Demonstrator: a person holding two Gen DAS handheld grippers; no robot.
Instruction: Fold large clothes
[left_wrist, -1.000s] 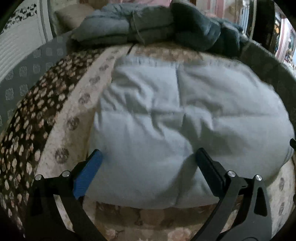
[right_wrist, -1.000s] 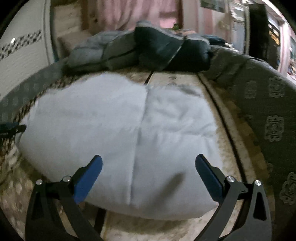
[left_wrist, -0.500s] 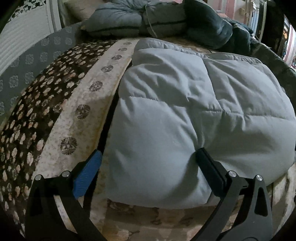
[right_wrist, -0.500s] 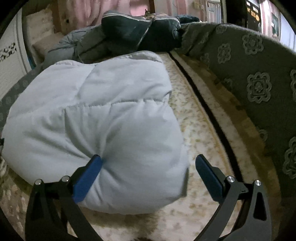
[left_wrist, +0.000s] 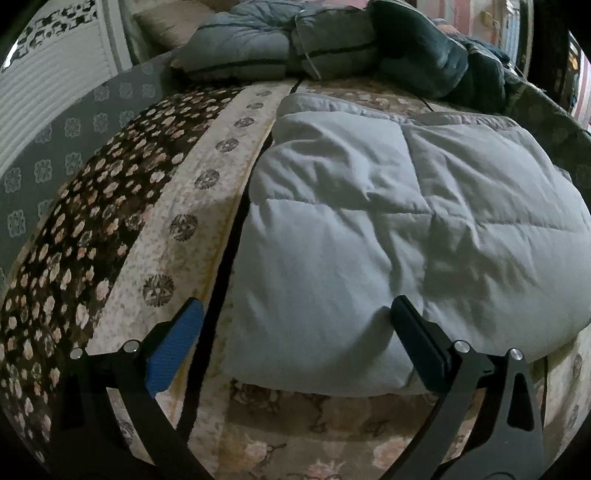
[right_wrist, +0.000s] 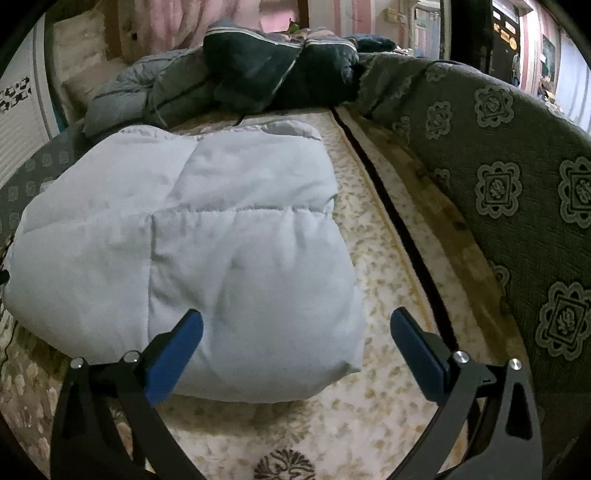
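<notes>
One pale grey padded jacket is seen lying folded into a thick bundle on the patterned bed cover. It is judged soft, bulky and light, springy enough to unfold if let go; a near corner is best pinched deep. Both the left claw and the right claw are held wide apart, empty, straddling its near corners. Two more padded garments, one grey and one dark, are piled at the bed's far end.

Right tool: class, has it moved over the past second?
Yes. The right tool swung right: the green patterned cushion now fills more of its view, the pale padded jacket sits further left.
</notes>
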